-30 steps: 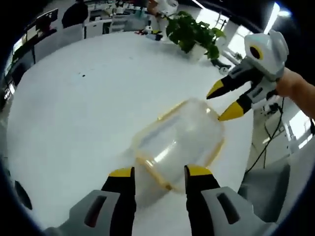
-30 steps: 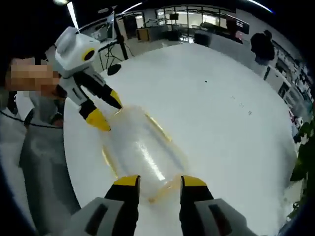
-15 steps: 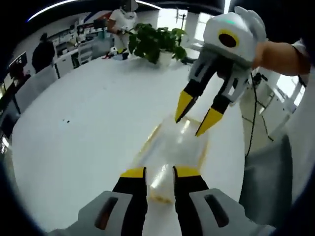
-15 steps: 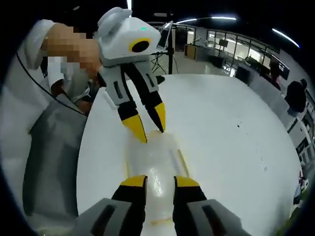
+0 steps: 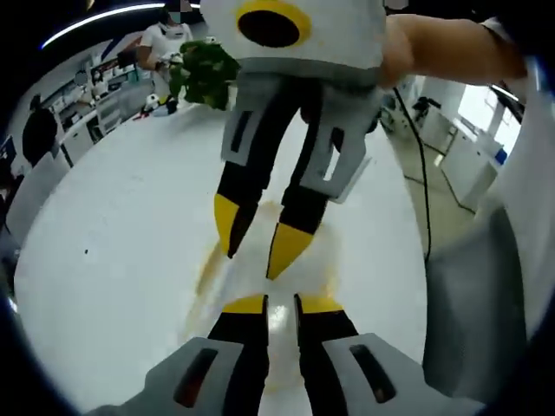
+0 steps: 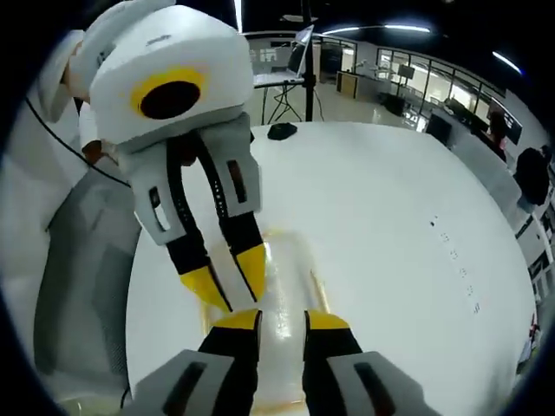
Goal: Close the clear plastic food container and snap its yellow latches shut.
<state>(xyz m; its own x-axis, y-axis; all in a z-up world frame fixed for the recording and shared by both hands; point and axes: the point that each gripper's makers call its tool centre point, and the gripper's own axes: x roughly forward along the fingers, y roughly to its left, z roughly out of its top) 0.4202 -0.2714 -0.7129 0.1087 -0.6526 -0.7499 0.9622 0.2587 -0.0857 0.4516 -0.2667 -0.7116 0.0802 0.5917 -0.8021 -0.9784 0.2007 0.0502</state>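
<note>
A: While both tools crowd the same end of the clear container (image 5: 260, 277), what worries you most?

B: A slip. The left tool (image 5: 282, 305) has its yellow tips nearly together, a narrow gap with the container's glossy plastic showing through it; whether it truly pinches anything I cannot tell. The right tool (image 5: 260, 247) points down at it from the opposite side, tips set a little apart, just beside the left tool's tips. If either pushes off-centre, I judge the light box could skate across the smooth white tabletop (image 5: 113, 260) or tip.

A: And the latches?

B: I can make out only a blurred yellow latch edge (image 5: 210, 260) along the side. A tip could miss it and press the lid instead, leaving it unsnapped.

A: How does the container look?

B: In the right gripper view the right tool (image 6: 282, 319) has the same narrow gap, with the container (image 6: 290, 269) lying on the tabletop, running away from the camera: transparent, shiny, faint yellow trim, smeared by motion. The left tool (image 6: 227, 277) hangs over its near end.

A: Is it closed?

B: Too blurred to say.
</note>
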